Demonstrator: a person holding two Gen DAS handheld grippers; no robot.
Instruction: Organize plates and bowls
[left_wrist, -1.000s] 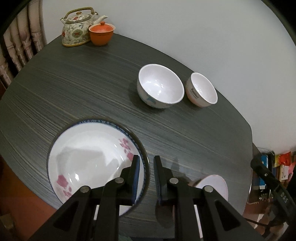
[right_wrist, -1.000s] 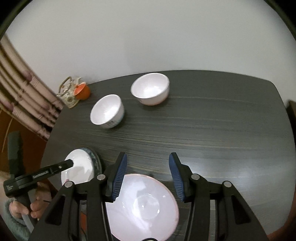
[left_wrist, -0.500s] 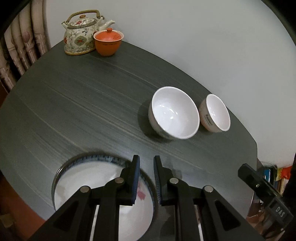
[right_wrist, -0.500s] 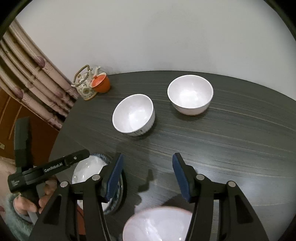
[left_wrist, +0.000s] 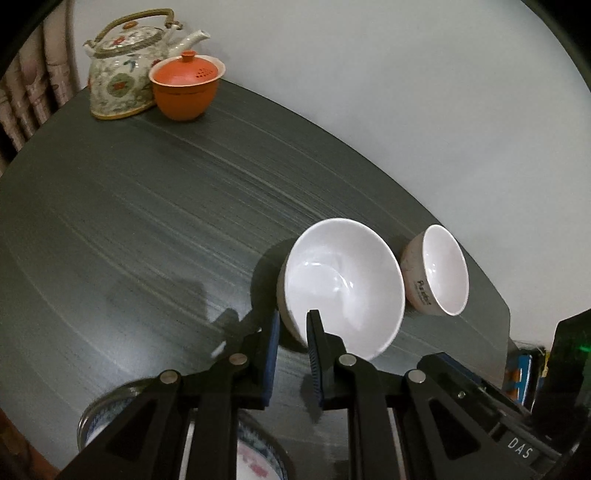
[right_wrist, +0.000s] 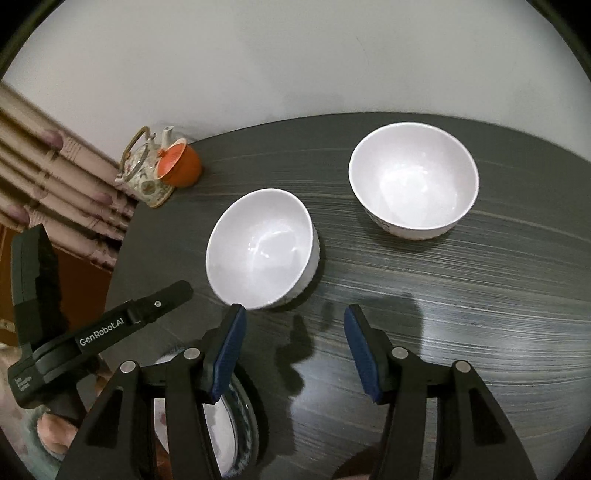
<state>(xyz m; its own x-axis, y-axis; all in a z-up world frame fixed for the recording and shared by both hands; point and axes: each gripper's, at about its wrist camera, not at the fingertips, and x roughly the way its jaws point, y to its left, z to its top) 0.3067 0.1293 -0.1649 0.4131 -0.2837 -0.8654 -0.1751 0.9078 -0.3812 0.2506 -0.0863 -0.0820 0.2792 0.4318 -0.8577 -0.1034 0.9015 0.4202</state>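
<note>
Two white bowls stand on the dark table. In the left wrist view the nearer bowl (left_wrist: 343, 284) sits just ahead of my left gripper (left_wrist: 293, 332), whose fingers stand a narrow gap apart with the bowl's near rim between the tips, not clamped. The other bowl (left_wrist: 436, 271) is to its right. In the right wrist view the same bowls appear as the left bowl (right_wrist: 262, 249) and the right bowl (right_wrist: 413, 181). My right gripper (right_wrist: 295, 321) is open and empty, short of the left bowl. A blue-rimmed flowered plate (left_wrist: 255, 461) (right_wrist: 236, 417) lies under both grippers at the table's near edge.
A patterned teapot (left_wrist: 125, 74) (right_wrist: 146, 173) and an orange lidded cup (left_wrist: 186, 86) (right_wrist: 181, 166) stand in the far corner by the curtain. A white wall runs behind the table (right_wrist: 480, 295). The left gripper's body (right_wrist: 96, 332) shows at the right wrist view's left.
Both grippers moved forward from the plates at the near edge toward the bowls. The left gripper's tips have reached the nearer bowl's rim. The pink-white plate under the right gripper has dropped out of view.
</note>
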